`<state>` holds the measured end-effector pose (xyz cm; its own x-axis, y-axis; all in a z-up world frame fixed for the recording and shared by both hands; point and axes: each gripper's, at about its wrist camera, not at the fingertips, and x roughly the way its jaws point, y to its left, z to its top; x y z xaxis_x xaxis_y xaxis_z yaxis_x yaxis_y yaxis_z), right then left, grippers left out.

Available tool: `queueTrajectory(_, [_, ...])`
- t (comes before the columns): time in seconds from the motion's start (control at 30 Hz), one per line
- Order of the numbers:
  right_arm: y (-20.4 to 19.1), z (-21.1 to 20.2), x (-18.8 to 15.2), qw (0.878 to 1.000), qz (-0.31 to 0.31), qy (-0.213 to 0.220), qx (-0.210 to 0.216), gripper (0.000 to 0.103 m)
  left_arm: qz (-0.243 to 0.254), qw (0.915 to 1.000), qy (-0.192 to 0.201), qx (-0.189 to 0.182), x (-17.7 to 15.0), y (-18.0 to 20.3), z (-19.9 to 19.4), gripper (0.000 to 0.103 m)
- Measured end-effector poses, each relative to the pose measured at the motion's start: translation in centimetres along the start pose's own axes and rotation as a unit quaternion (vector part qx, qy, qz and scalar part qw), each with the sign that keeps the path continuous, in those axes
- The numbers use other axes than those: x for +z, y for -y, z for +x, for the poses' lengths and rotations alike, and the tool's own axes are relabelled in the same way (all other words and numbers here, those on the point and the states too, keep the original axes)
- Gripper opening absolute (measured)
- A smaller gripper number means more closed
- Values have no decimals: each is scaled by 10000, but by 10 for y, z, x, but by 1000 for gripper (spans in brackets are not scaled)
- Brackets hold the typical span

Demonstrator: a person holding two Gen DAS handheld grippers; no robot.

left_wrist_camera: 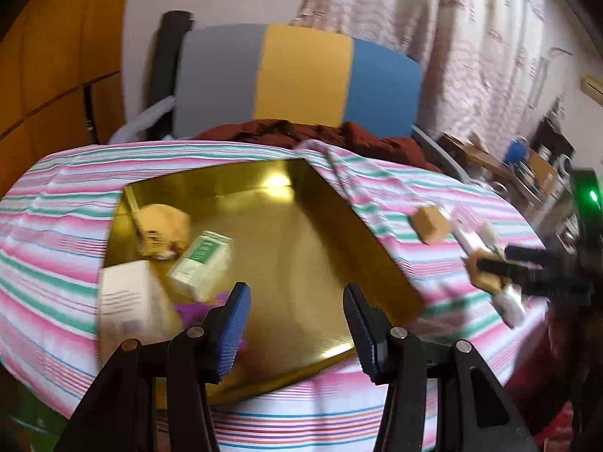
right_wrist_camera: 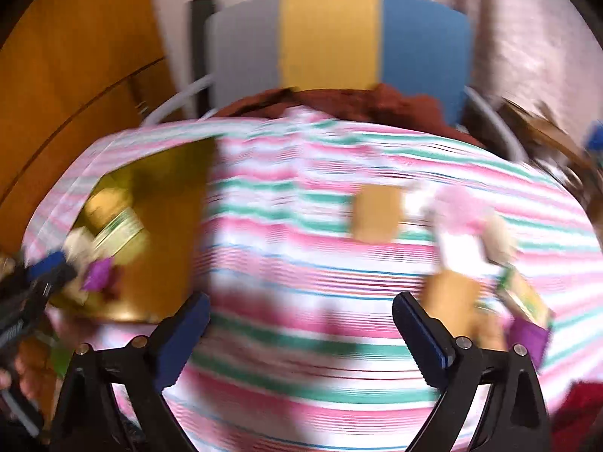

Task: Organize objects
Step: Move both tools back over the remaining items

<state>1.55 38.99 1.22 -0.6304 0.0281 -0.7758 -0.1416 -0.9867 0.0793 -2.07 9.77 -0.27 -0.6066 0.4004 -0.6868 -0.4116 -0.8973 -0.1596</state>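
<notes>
Gold tray (left_wrist_camera: 309, 256) sits on the striped surface (left_wrist_camera: 56, 248), already holding a white box (left_wrist_camera: 128, 301), a green-and-white box (left_wrist_camera: 201, 263) and a purple packet (right_wrist_camera: 98, 273) toward its 9 o'clock side. Loose items lie at 3 o'clock of it: a tan block (right_wrist_camera: 377, 213), another tan block (right_wrist_camera: 452, 297), a green-and-purple packet (right_wrist_camera: 527, 316). Left tool (left_wrist_camera: 296, 324) gapes wide and empty over the tray; right tool (right_wrist_camera: 301, 335) likewise wide, empty, above bare cloth. Best to swing right toward the nearer tan block, slow down given the blur, straddle it squarely, then close
</notes>
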Motion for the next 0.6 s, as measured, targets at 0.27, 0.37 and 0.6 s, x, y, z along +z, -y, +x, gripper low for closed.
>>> queueTrajectory(0.27, [126,-6,-12,9710,2362,327,-154,103,741,9949,-353,-591,-10,63,19,52])
queueTrajectory(0.37, [147,-15,-18,9538,2941,602,102,103,917,9917,-467,-770,-12,83,26,52])
queueTrajectory(0.6, [162,-24,-26,9342,3428,864,484,103,1236,9818,-870,-1150,-24,124,49,52])
